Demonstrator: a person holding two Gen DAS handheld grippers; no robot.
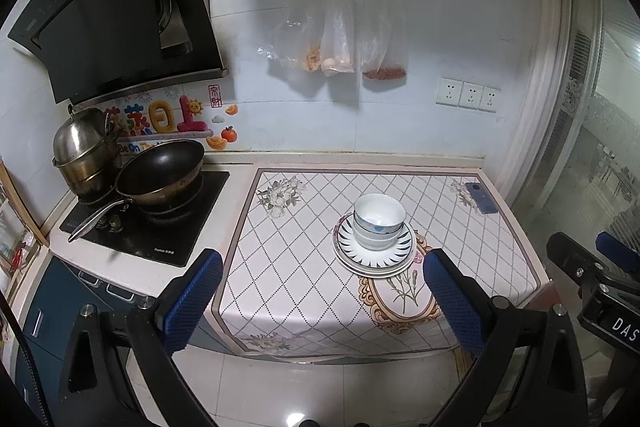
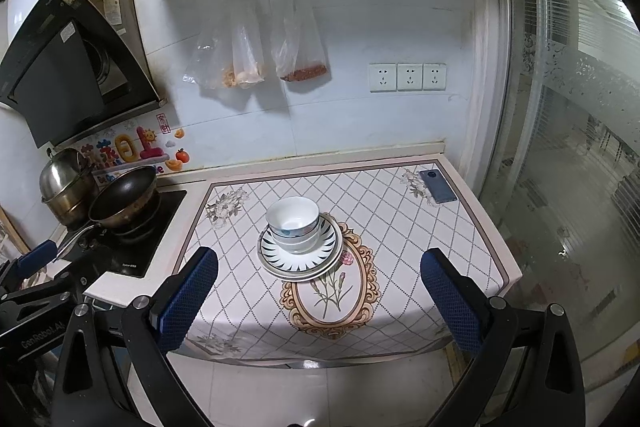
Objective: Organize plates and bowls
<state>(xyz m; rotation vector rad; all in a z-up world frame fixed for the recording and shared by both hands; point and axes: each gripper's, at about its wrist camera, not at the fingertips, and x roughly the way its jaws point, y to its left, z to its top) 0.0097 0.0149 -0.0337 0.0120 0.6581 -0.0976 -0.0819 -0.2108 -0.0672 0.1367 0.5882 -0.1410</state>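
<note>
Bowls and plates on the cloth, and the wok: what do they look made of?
The bowls look like glazed white ceramic: glossy rims, a blue mark inside the top one. The plates beneath look the same, with a dark painted ray border. The wok looks metal: matte dark, possibly nonstick inside, brownish worn outside, shiny steel handle.

Left gripper [image 1: 320, 267]: jaws spread wide, blue-padded fingers [image 1: 192, 301] at 7 and 5 o'clock, nothing between them.
Right gripper [image 1: 596, 267]: partly in view at the 4 o'clock edge, off the counter.
Bowls [image 1: 379, 221]: white, nested, upright on the plates, just past centre toward 4 o'clock.
Plates [image 1: 374, 261]: stacked, top one with dark ray pattern, on the tablecloth [image 1: 288, 267].
Phone [image 1: 481, 197]: flat at the cloth's far corner, 3 o'clock.
Wok [image 1: 160, 173]: on the stove [image 1: 160, 243], 9 o'clock, steel pot [image 1: 82, 143] beside it.
Bags [image 1: 340, 27]: hanging from wall hooks, 12 o'clock.
</note>
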